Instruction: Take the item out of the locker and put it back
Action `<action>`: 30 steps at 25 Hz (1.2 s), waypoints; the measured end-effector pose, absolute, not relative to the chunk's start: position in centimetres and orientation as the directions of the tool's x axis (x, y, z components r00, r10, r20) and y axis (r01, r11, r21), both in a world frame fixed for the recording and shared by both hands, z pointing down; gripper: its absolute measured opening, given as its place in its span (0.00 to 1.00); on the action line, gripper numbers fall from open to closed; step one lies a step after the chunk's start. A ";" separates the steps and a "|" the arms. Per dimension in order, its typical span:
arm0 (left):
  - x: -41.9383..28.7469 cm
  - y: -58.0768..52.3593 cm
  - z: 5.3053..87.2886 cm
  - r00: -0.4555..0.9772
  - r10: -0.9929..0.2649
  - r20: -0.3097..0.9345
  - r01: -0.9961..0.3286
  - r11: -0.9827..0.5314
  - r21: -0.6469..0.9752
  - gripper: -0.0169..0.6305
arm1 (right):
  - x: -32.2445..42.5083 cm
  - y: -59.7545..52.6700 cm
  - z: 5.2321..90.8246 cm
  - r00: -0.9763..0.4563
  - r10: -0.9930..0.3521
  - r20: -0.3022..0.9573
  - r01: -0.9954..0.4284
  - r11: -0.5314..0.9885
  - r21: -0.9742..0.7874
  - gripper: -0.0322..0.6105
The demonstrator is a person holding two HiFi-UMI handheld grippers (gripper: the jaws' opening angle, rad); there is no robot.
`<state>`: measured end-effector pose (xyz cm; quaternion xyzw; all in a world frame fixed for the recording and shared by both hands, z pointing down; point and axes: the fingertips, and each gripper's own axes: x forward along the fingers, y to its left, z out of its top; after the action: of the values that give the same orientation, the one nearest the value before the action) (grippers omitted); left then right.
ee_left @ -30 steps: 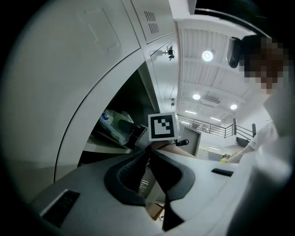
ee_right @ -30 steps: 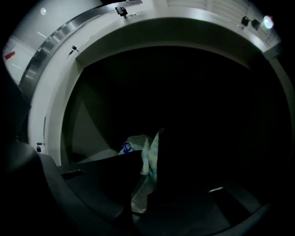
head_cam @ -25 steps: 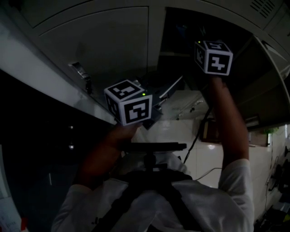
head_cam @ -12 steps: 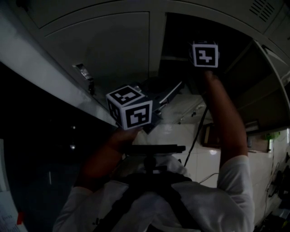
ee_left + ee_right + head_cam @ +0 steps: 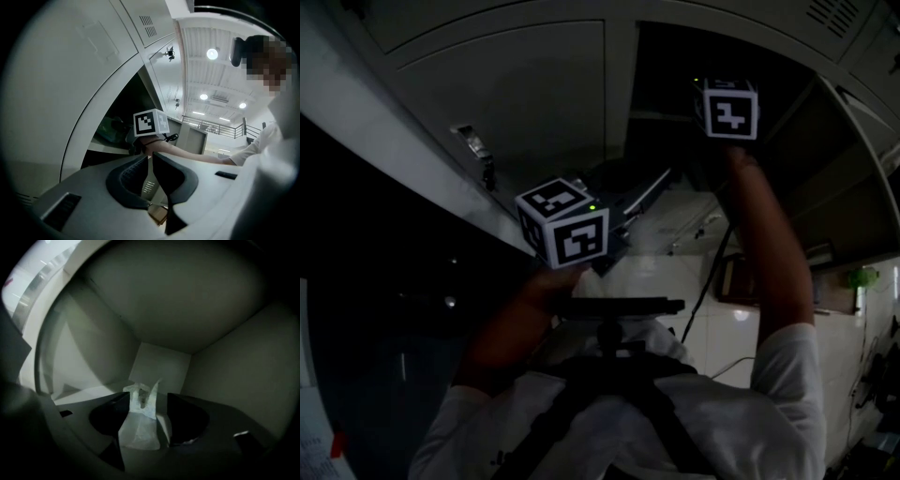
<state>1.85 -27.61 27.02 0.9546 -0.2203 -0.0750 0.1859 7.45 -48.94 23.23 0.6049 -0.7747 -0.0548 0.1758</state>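
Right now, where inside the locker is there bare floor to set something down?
Bare: the lit locker floor left of the white bag, up to the left wall. Crowded: the middle, where the bag sits. The right is too dark.

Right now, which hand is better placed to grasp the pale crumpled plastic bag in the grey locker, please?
Right, probably: the right gripper is inside the grey locker, its jaws just opening with the pale plastic bag between them; the left gripper hangs outside.

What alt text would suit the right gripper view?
The right hand-held gripper, jaws just opened wide, reaches into a dim locker; a pale crumpled plastic bag sits between the jaws on the locker floor.
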 end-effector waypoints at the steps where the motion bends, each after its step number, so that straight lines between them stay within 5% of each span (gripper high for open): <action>1: 1.9 -27.4 27.0 0.893 -0.446 -0.062 -0.390 -0.835 0.389 0.05 | 7.6 -48.5 23.0 -0.206 -0.958 0.198 -0.919 0.259 0.298 0.43; 20: 3.0 -24.4 27.9 0.915 -0.397 -0.070 -0.337 -0.848 0.408 0.05 | 8.9 -38.9 22.8 -0.286 -0.952 0.108 -0.923 0.304 0.236 0.42; 30: 2.7 -23.5 28.0 0.915 -0.395 -0.085 -0.329 -0.851 0.409 0.05 | 8.0 -34.7 24.9 -0.358 -0.927 0.110 -0.912 0.373 0.170 0.22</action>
<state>2.69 -23.53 28.05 0.9584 -0.1888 -0.0833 0.1971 8.00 -34.65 24.93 0.5587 -0.8231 -0.0395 0.0936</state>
